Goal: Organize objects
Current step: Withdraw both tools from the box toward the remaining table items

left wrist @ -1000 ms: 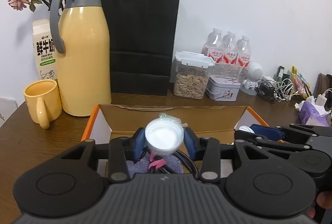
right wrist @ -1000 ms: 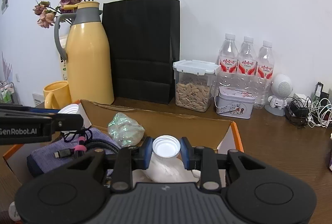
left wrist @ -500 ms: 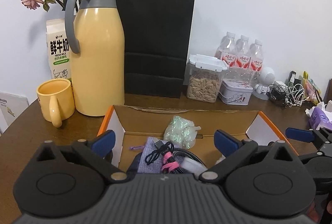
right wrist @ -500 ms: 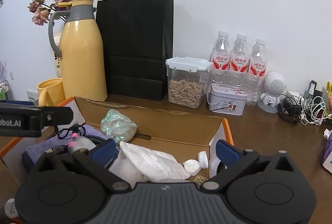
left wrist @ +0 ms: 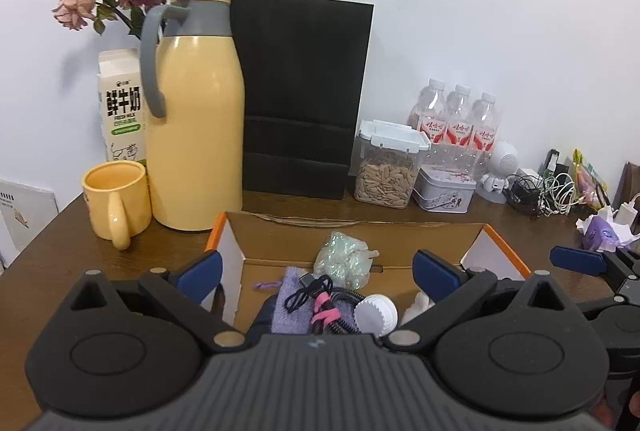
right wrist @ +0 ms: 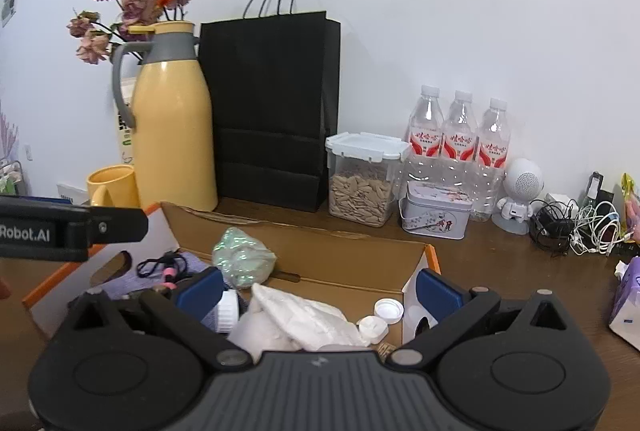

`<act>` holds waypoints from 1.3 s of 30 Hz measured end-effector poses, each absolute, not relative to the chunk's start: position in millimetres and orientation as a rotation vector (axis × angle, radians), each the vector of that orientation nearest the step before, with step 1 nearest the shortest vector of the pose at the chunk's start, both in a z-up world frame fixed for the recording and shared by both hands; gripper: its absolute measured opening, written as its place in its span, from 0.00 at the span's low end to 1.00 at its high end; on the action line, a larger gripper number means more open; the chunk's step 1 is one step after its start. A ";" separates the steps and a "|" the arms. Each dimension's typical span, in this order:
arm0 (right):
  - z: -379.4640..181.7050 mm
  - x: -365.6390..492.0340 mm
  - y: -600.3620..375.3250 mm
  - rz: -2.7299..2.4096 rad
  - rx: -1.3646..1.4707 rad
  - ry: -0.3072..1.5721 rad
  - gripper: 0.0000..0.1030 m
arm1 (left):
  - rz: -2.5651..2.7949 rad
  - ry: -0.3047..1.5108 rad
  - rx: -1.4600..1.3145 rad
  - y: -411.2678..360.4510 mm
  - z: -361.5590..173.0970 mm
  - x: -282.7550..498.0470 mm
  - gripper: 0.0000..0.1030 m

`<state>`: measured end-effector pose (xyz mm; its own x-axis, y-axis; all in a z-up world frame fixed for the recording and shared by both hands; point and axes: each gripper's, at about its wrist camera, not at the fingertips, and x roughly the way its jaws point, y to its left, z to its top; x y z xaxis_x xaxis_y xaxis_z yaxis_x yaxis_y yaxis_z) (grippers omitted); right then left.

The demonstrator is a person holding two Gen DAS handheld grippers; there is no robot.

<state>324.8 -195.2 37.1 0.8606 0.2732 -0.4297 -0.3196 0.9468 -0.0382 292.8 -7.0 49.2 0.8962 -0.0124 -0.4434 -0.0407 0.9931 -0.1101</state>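
The cardboard box (left wrist: 352,231) sits on the tabletop (left wrist: 60,251). Behind the box stand the thermos (left wrist: 196,135), the paper bag (left wrist: 300,99) and the seed jar (left wrist: 386,167). Left of the box is the mug (left wrist: 116,197). In the box lie a cloth (right wrist: 296,319), cables (left wrist: 316,295) and bottle caps (right wrist: 382,317).

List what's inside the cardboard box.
Inside the cardboard box: glittery green bag, white plastic bag, purple cloth, black cable, white caps. Anything beneath them is covered.

Black ribbed grippers (left wrist: 316,273), blue-padded jaws, silver screws.
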 end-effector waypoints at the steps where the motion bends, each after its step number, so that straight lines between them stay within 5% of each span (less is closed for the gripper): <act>1: 38.4 321.0 -194.9 0.314 -0.109 0.433 1.00 | 0.018 0.465 -0.115 -5.1 49.7 289.0 1.00; 23: -0.8 234.5 -206.0 0.330 -0.148 0.535 0.98 | 0.132 0.596 -0.095 54.8 11.4 201.4 1.00; 33: -23.6 231.0 -196.1 0.391 -0.156 0.601 0.56 | 0.116 0.660 -0.109 58.6 -15.0 189.3 1.00; 39: -29.1 233.2 -193.5 0.403 -0.129 0.612 0.40 | 0.117 0.667 -0.128 61.6 -19.0 187.3 1.00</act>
